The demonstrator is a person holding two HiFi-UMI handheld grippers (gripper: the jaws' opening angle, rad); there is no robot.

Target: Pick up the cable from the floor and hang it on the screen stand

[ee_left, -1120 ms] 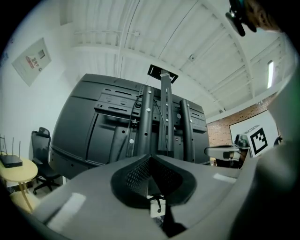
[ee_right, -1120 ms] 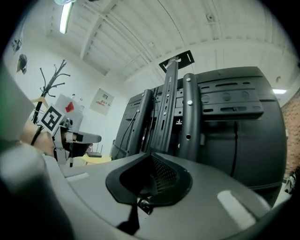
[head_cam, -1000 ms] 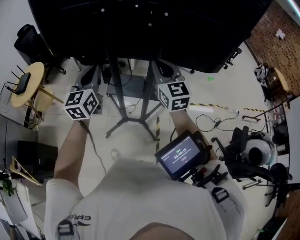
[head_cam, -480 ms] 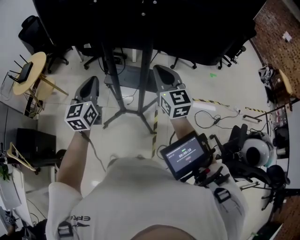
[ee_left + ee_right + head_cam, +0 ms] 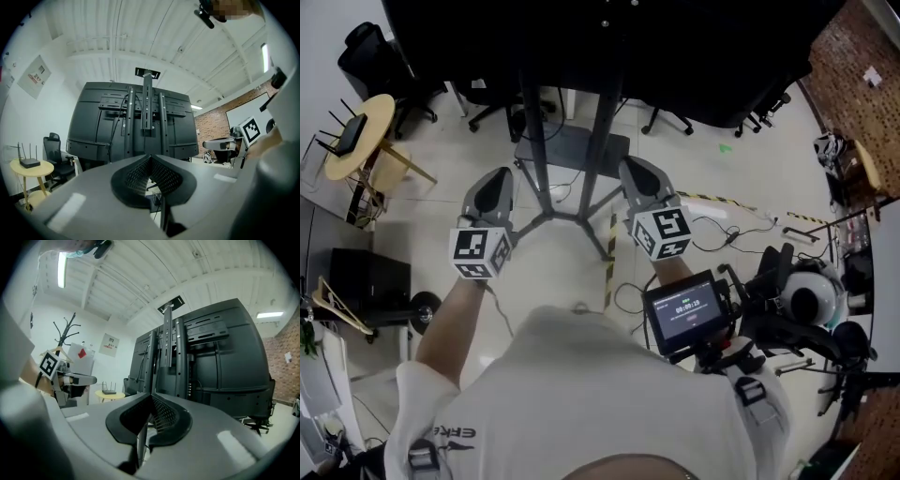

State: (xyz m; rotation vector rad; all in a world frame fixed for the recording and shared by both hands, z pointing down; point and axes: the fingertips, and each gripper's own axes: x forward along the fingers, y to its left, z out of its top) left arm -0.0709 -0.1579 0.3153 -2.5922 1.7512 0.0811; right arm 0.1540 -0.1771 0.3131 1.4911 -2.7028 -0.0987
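Left gripper view first: the left gripper (image 5: 150, 157) has its jaws pressed fully together, ribbed pads tip to tip, with nothing caught between them. It's the same in the right gripper view: the right gripper (image 5: 152, 395) is closed up and empty. Both are held level and face the back of the screen stand (image 5: 147, 117), whose black posts run up behind the big dark screen (image 5: 609, 47).

From the head view, the cable (image 5: 722, 246) is a thin dark loop on the pale floor, off to the right of the right gripper and just below the striped yellow-black tape (image 5: 712, 200). Neither gripper touches it.

For room to move, the stand's legs splay out on the floor between the two grippers and reach close to their tips. The floor between the legs and the person is bare. On the left there's a round yellow table (image 5: 356, 150) with a router on it, well apart from the left gripper. On the right, just past the cable, there's a pile of dark gear (image 5: 806, 300), so that side is more cramped.
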